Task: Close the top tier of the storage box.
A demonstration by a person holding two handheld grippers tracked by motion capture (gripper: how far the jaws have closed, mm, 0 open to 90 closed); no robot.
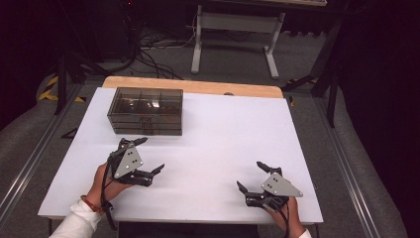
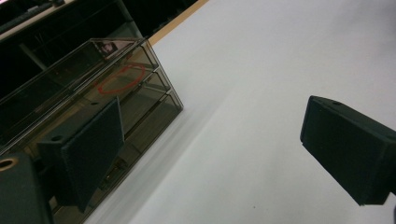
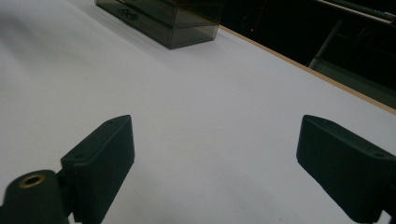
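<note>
A smoky see-through drawer box point(image 1: 145, 111) with stacked drawers stands at the back left of the white table point(image 1: 223, 134). My left gripper point(image 1: 149, 154) is open just in front of the box, empty. In the left gripper view the box point(image 2: 88, 107) lies close on the left, a red ring point(image 2: 120, 79) showing inside it, and my left gripper point(image 2: 219, 149) is spread wide over bare table. My right gripper point(image 1: 252, 176) is open near the front right edge, empty. The right gripper view has the box point(image 3: 161, 16) far off at the top and my right gripper point(image 3: 215, 163) gaping.
A wooden strip point(image 1: 193, 87) edges the table's far side. Behind it stand a white frame stand point(image 1: 235, 39) and cables on the grey floor. Metal rails point(image 1: 29, 158) run along both sides of the table.
</note>
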